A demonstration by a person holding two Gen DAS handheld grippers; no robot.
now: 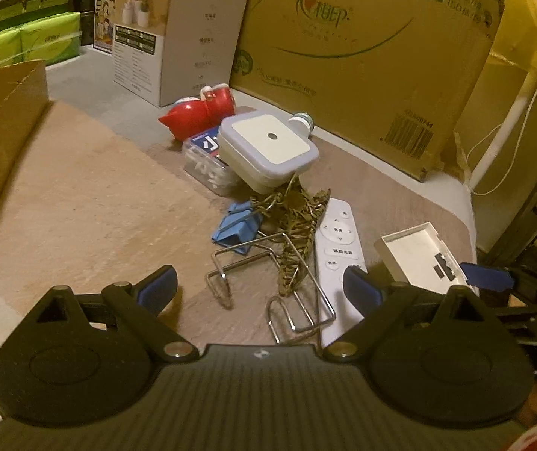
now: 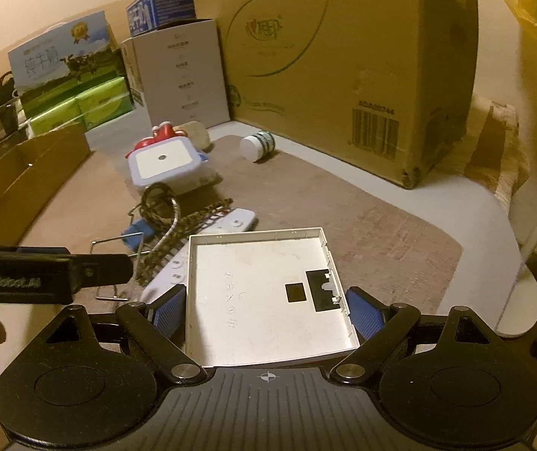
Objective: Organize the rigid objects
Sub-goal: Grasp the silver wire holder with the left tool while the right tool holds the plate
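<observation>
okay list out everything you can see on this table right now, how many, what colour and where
Shallow white plastic tray: one, white, between the right gripper's fingers.
White remote control: one, mid-table, left of the tray.
Bent wire rack: one, silver, ahead of the left gripper.
Braided rope: one, brown, across rack and remote.
Blue binder clip: one, beside the rope.
Square lidded box: one, white with lilac rim, atop the pile.
Clear plastic case: one, under the box.
Red toy: one, behind the pile.
Small white bottle: one, lying by the big brown carton.
Left gripper: open, empty.
Right gripper: straddling the tray.
</observation>
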